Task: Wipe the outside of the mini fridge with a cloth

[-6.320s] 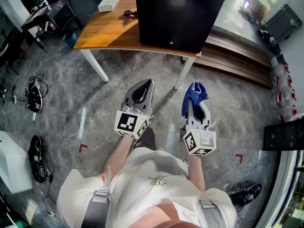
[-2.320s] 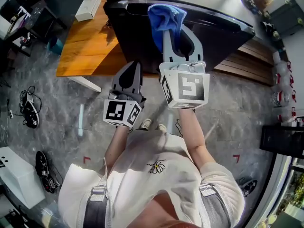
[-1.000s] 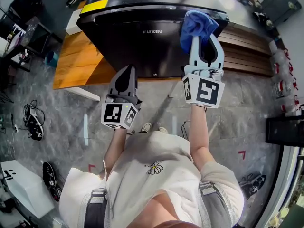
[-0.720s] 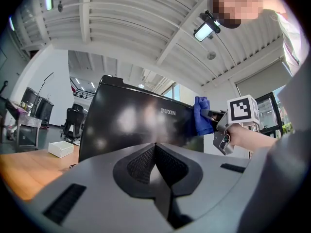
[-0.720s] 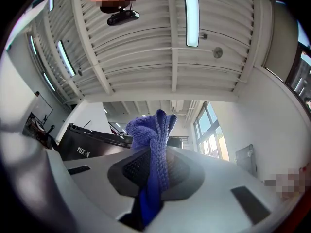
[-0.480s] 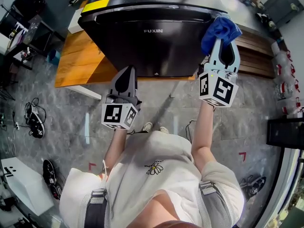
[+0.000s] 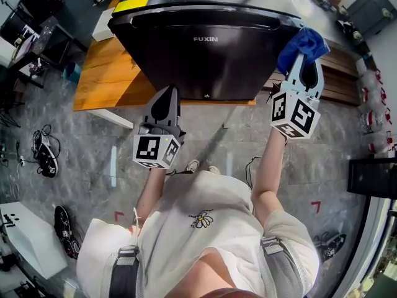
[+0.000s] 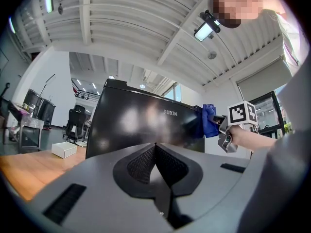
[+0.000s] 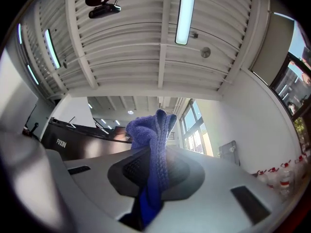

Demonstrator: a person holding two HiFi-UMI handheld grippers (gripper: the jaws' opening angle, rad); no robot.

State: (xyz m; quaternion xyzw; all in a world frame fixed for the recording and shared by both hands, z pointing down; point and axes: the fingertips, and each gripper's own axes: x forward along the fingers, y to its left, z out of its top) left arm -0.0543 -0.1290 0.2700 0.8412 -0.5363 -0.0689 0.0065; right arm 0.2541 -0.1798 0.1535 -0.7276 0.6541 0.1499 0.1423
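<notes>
The black mini fridge [image 7: 205, 48] stands on a wooden table [image 7: 102, 73], its glossy door marked FUXIN facing me; it also fills the left gripper view [image 8: 141, 125]. My right gripper [image 7: 305, 58] is shut on a blue cloth [image 7: 303, 42], held at the fridge's upper right corner. In the right gripper view the cloth [image 9: 153, 144] bunches out between the closed jaws, with the fridge [image 9: 73, 140] off to the left. My left gripper [image 7: 165, 103] hangs shut and empty in front of the door's lower edge, apart from it.
A white box [image 7: 102, 27] lies on the table behind the fridge's left side. Wooden slats [image 7: 338, 73] run at the right. Shoes and cables [image 7: 43, 151] litter the grey floor at the left. Red-capped bottles [image 7: 372, 110] stand at the far right.
My right gripper carried the cloth rightward along the top of the fridge door to its right corner. The left gripper has stayed in place below the door.
</notes>
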